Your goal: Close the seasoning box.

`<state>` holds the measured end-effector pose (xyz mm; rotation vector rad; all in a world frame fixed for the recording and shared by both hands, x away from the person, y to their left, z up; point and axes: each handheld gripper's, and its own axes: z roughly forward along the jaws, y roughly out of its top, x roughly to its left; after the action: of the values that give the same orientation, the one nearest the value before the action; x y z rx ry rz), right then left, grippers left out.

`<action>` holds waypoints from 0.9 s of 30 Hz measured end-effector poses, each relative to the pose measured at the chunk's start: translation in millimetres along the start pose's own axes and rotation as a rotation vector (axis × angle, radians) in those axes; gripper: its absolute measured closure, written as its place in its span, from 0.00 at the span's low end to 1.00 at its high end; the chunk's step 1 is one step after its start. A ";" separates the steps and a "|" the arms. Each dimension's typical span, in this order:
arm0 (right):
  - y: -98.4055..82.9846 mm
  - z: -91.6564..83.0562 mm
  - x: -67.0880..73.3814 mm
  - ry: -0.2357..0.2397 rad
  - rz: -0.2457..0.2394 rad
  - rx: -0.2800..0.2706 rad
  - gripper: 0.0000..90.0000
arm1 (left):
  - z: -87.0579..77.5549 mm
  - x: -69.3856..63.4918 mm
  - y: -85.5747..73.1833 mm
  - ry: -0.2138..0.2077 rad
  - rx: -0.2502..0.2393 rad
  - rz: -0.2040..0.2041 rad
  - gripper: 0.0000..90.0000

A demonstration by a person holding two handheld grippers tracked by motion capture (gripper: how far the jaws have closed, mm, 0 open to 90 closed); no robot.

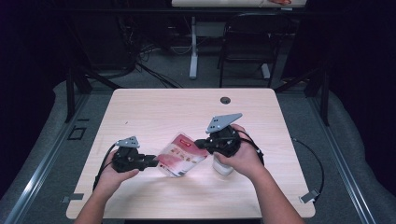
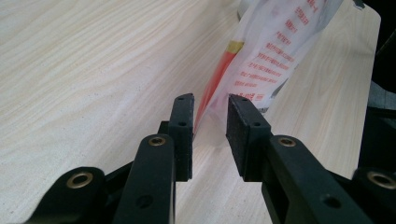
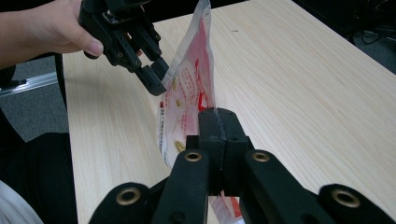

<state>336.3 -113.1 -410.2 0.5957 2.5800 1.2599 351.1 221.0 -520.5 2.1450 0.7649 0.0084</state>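
A clear plastic pouch point(image 1: 180, 155) with red print hangs above the wooden table point(image 1: 154, 107) between my two grippers. My right gripper point(image 1: 201, 143) is shut on the pouch's right edge; in the right gripper view its jaws point(image 3: 218, 116) pinch the film of the pouch point(image 3: 187, 93) flat. My left gripper point(image 1: 152, 161) sits at the pouch's left corner. In the left gripper view its jaws point(image 2: 210, 116) stand apart, with the thin edge of the pouch point(image 2: 275, 51) running between them and a gap to the right-hand pad. The left gripper point(image 3: 156, 77) also shows far off in the right gripper view.
A small white container point(image 1: 222, 167) stands on the table under the right hand. A cable hole point(image 1: 225, 100) lies near the far edge. Beyond the table are a black chair point(image 1: 247, 42) and a desk leg point(image 1: 193, 46). Cables trail off both sides.
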 end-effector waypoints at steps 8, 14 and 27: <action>8.1 4.3 1.0 0.003 -0.006 -0.005 1.00 | 2.4 2.4 -0.9 -0.009 0.006 -0.003 0.85; 13.3 8.2 2.6 0.010 -0.009 -0.014 1.00 | 5.1 3.7 -2.7 0.006 0.014 -0.012 0.86; 15.8 14.8 6.6 0.062 0.011 -0.035 0.98 | -1.0 0.9 -6.6 -0.021 -0.018 -0.017 0.77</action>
<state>339.9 -91.0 -406.8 0.5742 2.6022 1.3442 348.2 225.3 -524.9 2.1181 0.7685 -0.0165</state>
